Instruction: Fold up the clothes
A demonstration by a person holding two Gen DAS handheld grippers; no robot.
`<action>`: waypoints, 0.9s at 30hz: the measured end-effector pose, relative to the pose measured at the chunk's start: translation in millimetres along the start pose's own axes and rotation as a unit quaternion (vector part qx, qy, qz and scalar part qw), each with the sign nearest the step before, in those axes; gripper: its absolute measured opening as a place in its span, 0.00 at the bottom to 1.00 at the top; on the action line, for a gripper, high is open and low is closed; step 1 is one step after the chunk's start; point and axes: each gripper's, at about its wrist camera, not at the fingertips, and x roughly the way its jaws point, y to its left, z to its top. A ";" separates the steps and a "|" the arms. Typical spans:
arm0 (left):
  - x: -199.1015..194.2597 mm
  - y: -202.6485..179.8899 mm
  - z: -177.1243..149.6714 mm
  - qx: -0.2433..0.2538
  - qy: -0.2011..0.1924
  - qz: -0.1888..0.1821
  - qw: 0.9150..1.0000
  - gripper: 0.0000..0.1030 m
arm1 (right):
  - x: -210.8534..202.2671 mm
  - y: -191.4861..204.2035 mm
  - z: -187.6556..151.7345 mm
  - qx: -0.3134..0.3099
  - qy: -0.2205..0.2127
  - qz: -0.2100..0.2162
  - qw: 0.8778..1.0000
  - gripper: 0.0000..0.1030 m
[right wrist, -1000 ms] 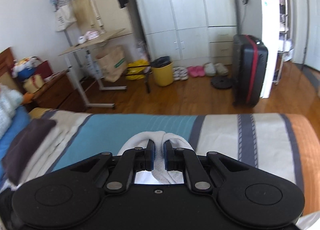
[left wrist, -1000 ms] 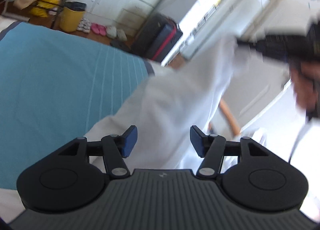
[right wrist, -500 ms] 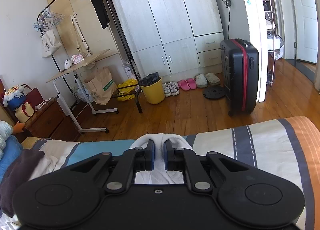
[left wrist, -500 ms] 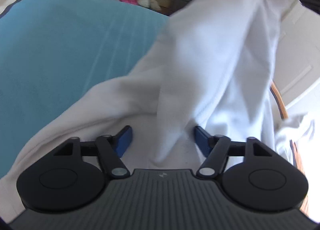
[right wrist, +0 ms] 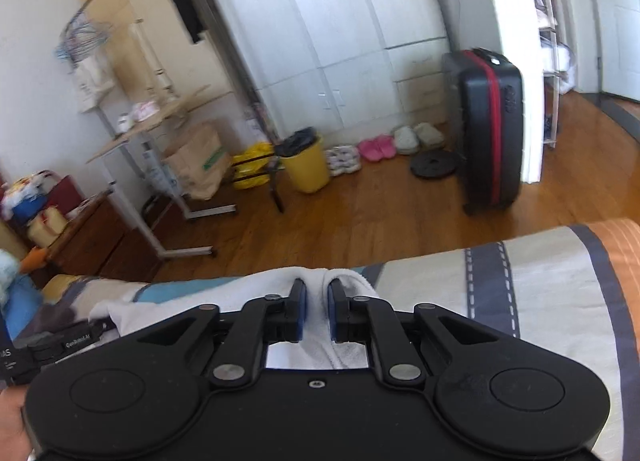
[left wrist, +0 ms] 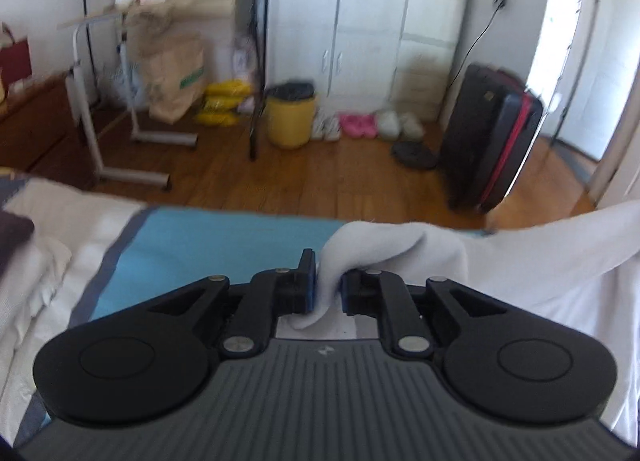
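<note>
White garment (left wrist: 520, 257) stretched crosswise above the bed (right wrist: 560, 301), pinched at either end by left gripper (left wrist: 326, 291) and right gripper (right wrist: 316, 315).

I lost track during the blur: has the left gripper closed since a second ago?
Yes. The left gripper, earlier open over the blue bedspread, is now shut on the white garment.

A plain white garment (left wrist: 400, 249) lies over a bed cover (right wrist: 560, 301) banded in turquoise, cream, dashed navy stripes and orange, while both black grippers carry blue pads (right wrist: 301, 313), and far off stand a yellow bin (right wrist: 308, 167), pink slippers (right wrist: 378, 147) and a black suitcase (right wrist: 490, 129) with a red stripe.
</note>
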 end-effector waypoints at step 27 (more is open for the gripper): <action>73.6 42.0 -54.8 0.112 0.051 -0.070 0.990 0.67 | 66.1 -14.0 -87.4 -0.174 0.164 -0.049 0.970 0.60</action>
